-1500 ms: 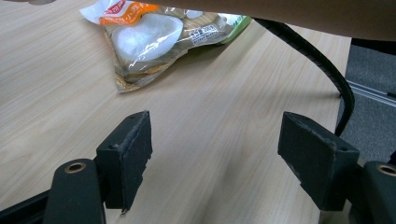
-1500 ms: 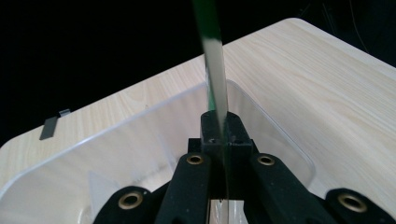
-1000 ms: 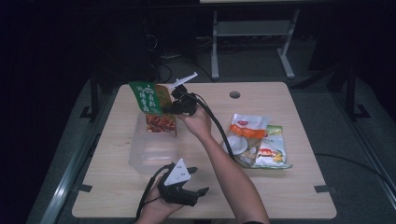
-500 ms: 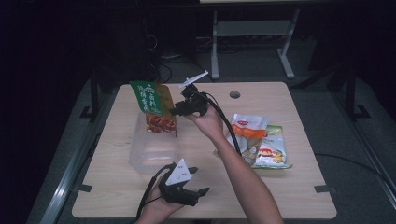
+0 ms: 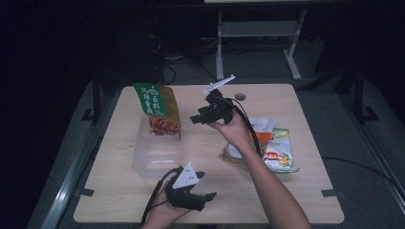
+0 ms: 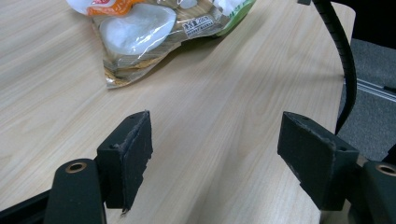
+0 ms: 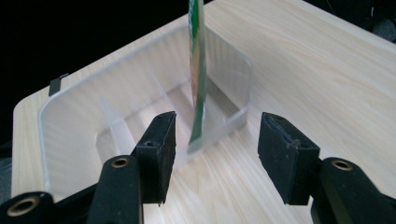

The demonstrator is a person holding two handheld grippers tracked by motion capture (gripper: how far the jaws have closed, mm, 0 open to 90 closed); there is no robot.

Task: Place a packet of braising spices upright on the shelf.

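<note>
Green pouch (image 5: 157, 109) stood upright in the far end of a clear bin (image 5: 155, 152) left on the tabletop (image 5: 296, 191); right gripper (image 5: 197, 119), fingers just opened and empty, hung just right of it; left gripper (image 5: 206, 186) rested near, fingers apart.

The high view is dim: a pool of light falls on the wooden table (image 5: 286, 200) while the room beyond the right gripper (image 5: 195, 119) sinks into near black, and that gripper looks slightly soft, perhaps from motion. In the left gripper view the light seems to come from above, laying soft shadows under the snack packets (image 6: 154, 32) ahead of the jaws, with mild glare on their plastic. In the right gripper view the clear plastic box (image 7: 84, 121) just ahead glows pale and washed out, and the near jaws are a little blurred.
</note>
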